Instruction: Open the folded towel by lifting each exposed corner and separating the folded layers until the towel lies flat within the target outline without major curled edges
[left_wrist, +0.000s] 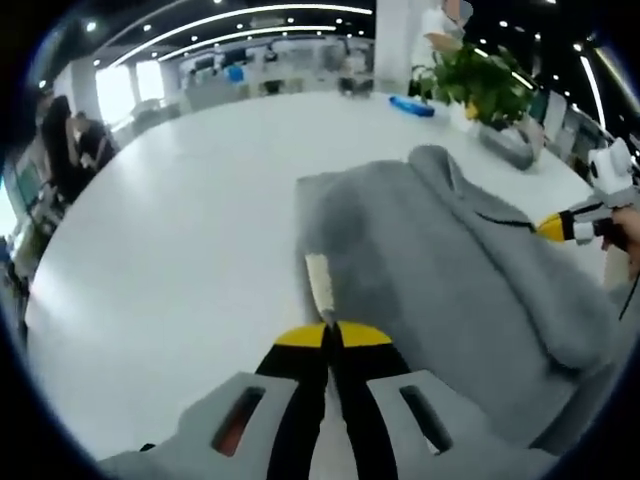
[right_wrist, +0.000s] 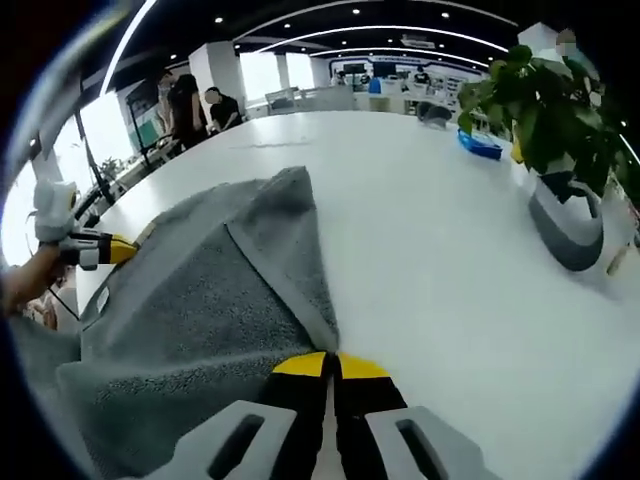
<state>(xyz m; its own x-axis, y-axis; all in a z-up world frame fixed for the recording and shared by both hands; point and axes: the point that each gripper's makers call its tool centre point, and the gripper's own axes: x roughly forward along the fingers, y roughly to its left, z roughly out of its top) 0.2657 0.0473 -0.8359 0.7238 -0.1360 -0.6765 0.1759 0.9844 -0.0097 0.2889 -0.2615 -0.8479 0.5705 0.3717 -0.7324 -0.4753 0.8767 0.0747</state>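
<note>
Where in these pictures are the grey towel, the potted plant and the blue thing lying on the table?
grey towel (left_wrist: 440, 250): left gripper view, middle of its top layer.
potted plant (right_wrist: 565, 225): right gripper view, side of its grey pot.
blue thing (left_wrist: 412, 106): left gripper view, its middle, far across the white table.

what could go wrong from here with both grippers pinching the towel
1. Both grippers, left and right, look shut on thin edges of the grey towel; a corner could slip out mid-lift.
2. The towel is still doubled, with a flap folded over; pulling unevenly may drag the whole bundle instead of separating layers.
3. The potted plant stands close on the white table; a wide sweep could knock it.
</note>
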